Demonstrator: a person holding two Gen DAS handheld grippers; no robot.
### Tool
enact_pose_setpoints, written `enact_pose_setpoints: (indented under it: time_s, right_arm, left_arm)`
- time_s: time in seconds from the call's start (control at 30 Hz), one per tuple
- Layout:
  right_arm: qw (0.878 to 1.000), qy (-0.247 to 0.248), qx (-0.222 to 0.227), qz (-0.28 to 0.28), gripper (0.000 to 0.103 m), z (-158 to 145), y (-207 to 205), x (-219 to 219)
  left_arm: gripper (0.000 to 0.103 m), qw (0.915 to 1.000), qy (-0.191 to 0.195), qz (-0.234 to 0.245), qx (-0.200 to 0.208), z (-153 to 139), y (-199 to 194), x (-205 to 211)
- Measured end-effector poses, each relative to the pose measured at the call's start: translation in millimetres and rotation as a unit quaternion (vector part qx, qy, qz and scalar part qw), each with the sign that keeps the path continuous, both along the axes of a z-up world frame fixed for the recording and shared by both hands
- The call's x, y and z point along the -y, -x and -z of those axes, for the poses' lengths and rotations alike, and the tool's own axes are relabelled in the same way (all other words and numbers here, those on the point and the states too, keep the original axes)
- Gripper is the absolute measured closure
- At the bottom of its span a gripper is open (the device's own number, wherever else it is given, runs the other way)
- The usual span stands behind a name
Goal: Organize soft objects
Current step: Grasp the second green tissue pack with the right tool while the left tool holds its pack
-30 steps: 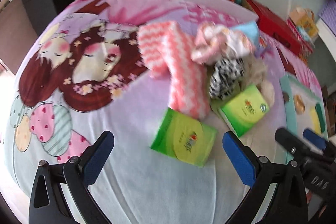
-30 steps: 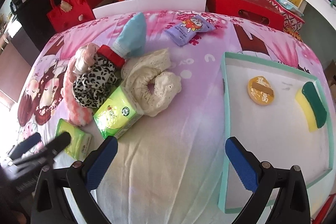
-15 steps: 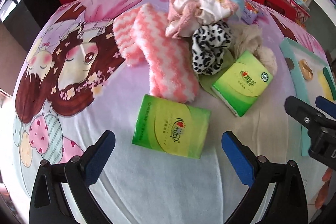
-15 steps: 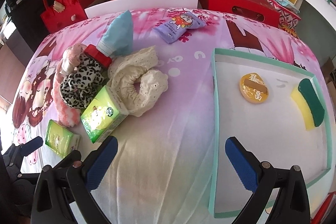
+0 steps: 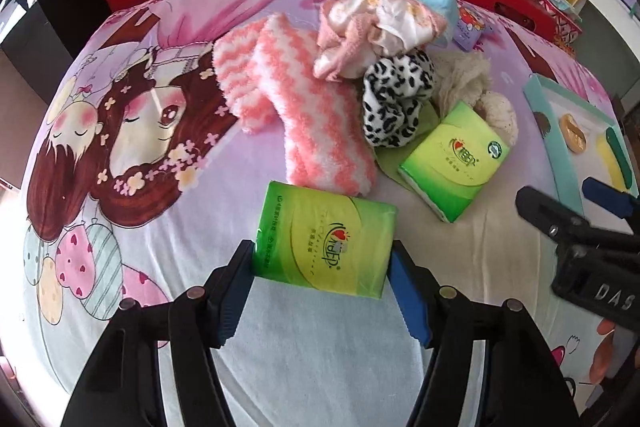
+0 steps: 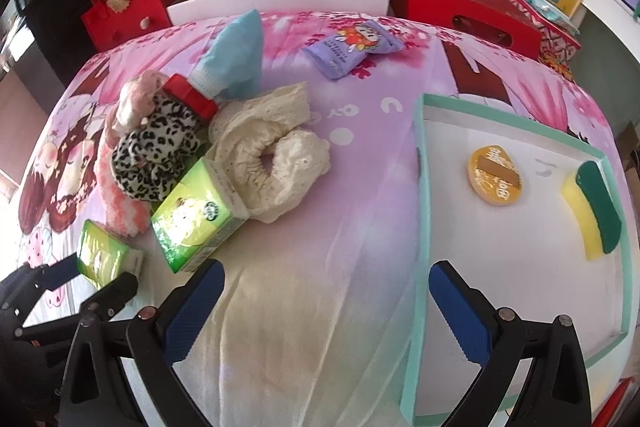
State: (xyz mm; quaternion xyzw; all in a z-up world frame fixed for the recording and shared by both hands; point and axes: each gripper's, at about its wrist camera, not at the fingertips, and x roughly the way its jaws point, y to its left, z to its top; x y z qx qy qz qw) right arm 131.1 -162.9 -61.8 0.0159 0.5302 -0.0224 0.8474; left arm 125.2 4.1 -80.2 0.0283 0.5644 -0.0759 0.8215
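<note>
My left gripper (image 5: 322, 263) is closed around the near end of a green tissue pack (image 5: 326, 237), which also shows in the right wrist view (image 6: 106, 257), lying on the cartoon bedsheet. A second green tissue pack (image 5: 456, 161) (image 6: 192, 217) lies to its right. Behind them lies a pile: a pink striped fuzzy sock (image 5: 304, 107), a pink-white cloth (image 5: 376, 23), a leopard scrunchie (image 5: 398, 97) (image 6: 154, 155) and a cream lace cloth (image 6: 272, 159). My right gripper (image 6: 326, 287) is open and empty over the sheet, beside the teal tray (image 6: 420, 195).
The tray holds an orange round pad (image 6: 494, 175) and a yellow-green sponge (image 6: 594, 209). A purple snack packet (image 6: 352, 47) and a blue pouch (image 6: 236, 59) lie farther back. Red bags (image 6: 124, 7) and red boxes (image 6: 460, 9) stand behind the bed.
My left gripper moved forward onto the nearest tissue pack and its fingers closed from wide open onto the pack's sides. My right gripper barely shifted and stayed open.
</note>
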Motion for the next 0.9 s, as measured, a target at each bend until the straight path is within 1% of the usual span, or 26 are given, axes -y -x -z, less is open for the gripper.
enact_pose_setpoints:
  time_s: [0.13, 0.3, 0.4, 0.57, 0.73, 0.87, 0.9]
  right_arm:
    - [1.0, 0.003, 0.004, -0.025, 0.0, 0.4, -1.1, -12.1]
    - [0.998, 0.024, 0.008, -0.051, 0.0, 2.1, -5.6, -31.2]
    - [0.997, 0.03, 0.009, -0.07, 0.0, 4.9, -7.6, -44.1]
    - [0.995, 0.024, 0.013, -0.095, 0.0, 8.9, -10.2, -59.6]
    - [0.993, 0.043, 0.016, -0.113, 0.004, 13.6, -13.3, -72.7]
    - [0.99, 0.047, 0.017, -0.131, 0.013, 17.9, -16.2, -80.6]
    - [0.989, 0.05, 0.019, -0.136, 0.014, 18.4, -16.9, -82.1]
  left_arm:
    - [0.036, 0.9998, 0.007, -0.014, 0.013, -8.2, -1.2, -11.9]
    - [0.036, 0.9982, 0.014, -0.044, 0.039, -22.7, -5.2, -31.2]
    - [0.036, 0.9971, 0.013, -0.06, 0.045, -26.9, -8.3, -41.8]
    - [0.036, 0.9948, 0.022, -0.086, 0.049, -27.7, -12.5, -58.4]
    - [0.036, 0.9931, 0.025, -0.101, 0.054, -28.6, -9.7, -62.1]
    - [0.036, 0.9937, 0.023, -0.097, 0.051, -27.8, -9.1, -59.6]
    - [0.036, 0.9937, 0.023, -0.097, 0.051, -27.4, -9.3, -59.4]
